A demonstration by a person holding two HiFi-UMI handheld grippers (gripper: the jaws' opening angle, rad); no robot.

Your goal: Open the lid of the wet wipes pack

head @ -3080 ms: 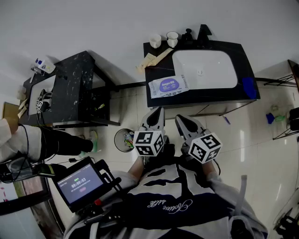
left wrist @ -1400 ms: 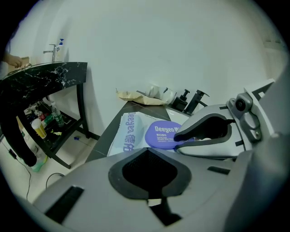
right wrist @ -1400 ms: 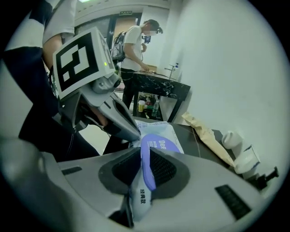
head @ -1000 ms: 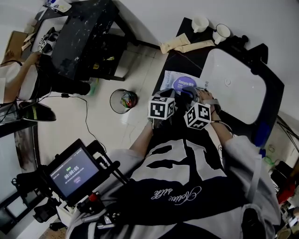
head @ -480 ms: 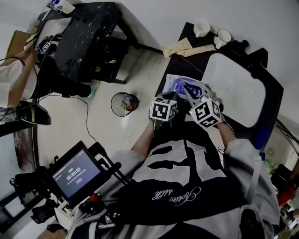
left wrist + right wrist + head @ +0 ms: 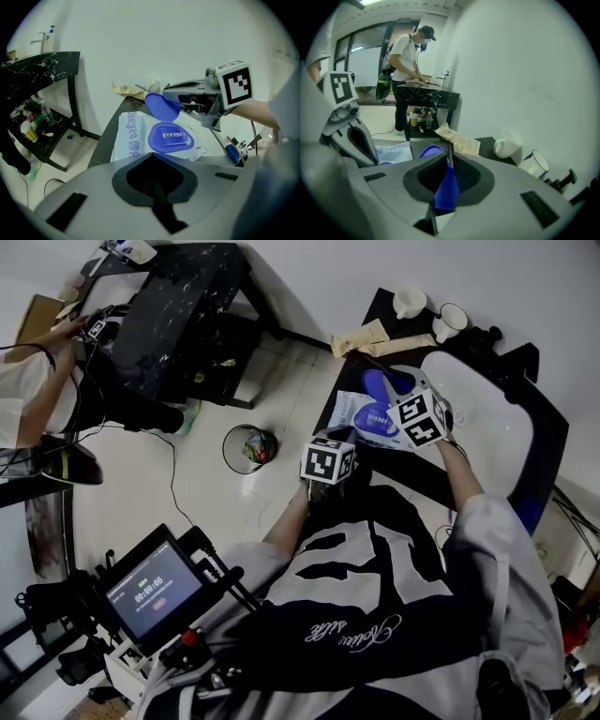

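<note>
The wet wipes pack [image 6: 353, 414] lies flat on the black counter [image 6: 349, 360], left of the sink. Its round blue lid [image 6: 380, 382] stands swung up off the blue opening frame [image 6: 172, 139]. My right gripper [image 6: 392, 390] is shut on the lid's edge; the blue lid [image 6: 446, 185] shows pinched between its jaws. In the left gripper view the lid [image 6: 161, 106] hangs raised from the right gripper [image 6: 176, 99]. My left gripper [image 6: 335, 439] sits at the pack's near edge, shut with nothing between its jaws; the pack [image 6: 133, 140] lies just ahead of it.
A white sink basin [image 6: 469, 418] is right of the pack. Two cups [image 6: 408, 301] [image 6: 450, 320] and a paper bag [image 6: 375, 334] stand at the counter's back. A trash bin [image 6: 248, 446] is on the floor; a black marble table [image 6: 169, 306] stands left with a person at it.
My right gripper closed on the blue lid and swung it up and back off the pack. The left gripper stayed at the pack's near edge.
</note>
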